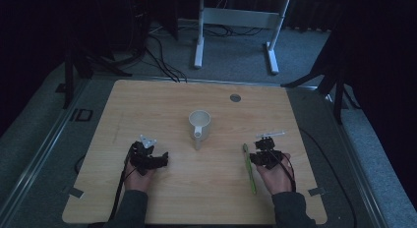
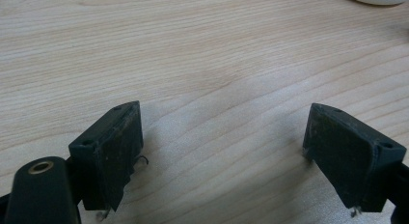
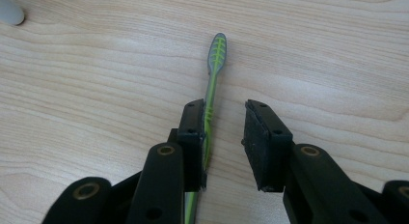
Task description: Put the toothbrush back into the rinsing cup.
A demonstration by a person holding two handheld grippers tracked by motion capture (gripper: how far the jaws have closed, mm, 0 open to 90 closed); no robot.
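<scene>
Since the high view comes first: green toothbrush [image 1: 250, 168] lying flat on the wooden table [image 1: 206, 198], just beside the right gripper [image 1: 259, 158], along its inner side, head end up by the jaws. White mug [image 1: 199, 125] farther off, between both hands. Left gripper [image 1: 156, 161] well apart from the brush.

Left gripper view: jaws spread wide over bare wood, nothing between them [image 2: 222, 151], mug rim barely peeking in at the top right corner.

Right gripper view: jaws fairly narrow but not clamped [image 3: 224, 137]. Brush handle right up against the left jaw's inner face, clear gap to the other pad. Bristle head poking out past the tips.
</scene>
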